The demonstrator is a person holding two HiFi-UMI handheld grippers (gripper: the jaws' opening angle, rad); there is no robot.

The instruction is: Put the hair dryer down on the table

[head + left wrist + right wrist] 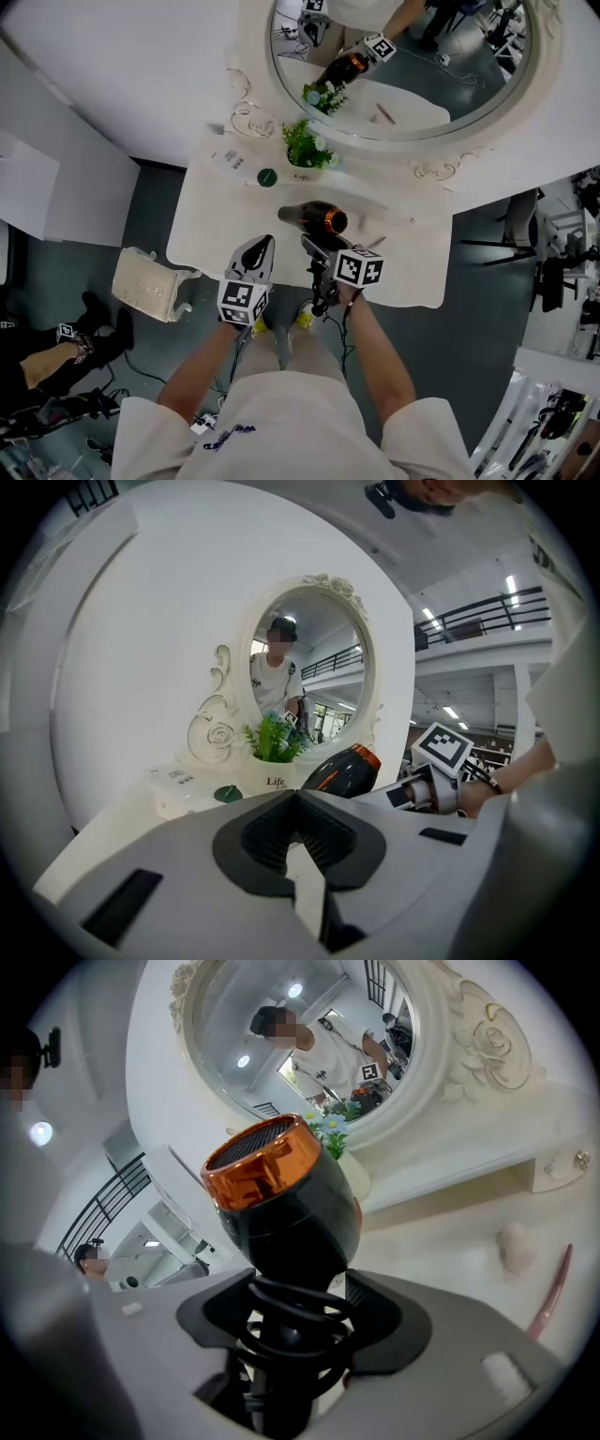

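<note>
Only right gripper view shows cord coiled round hair dryer [281, 1208] handle, clamped in my right gripper [302, 1288]. Left gripper [297, 801] closed, empty. Barrel crosswise, copper end toward my right.

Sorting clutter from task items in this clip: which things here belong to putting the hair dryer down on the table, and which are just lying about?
Part of the job:
hair dryer, held by its handle in the right gripper
table
left gripper, shut and empty

Just lying about:
potted plant
small green disc
mirror
pink stick
</note>
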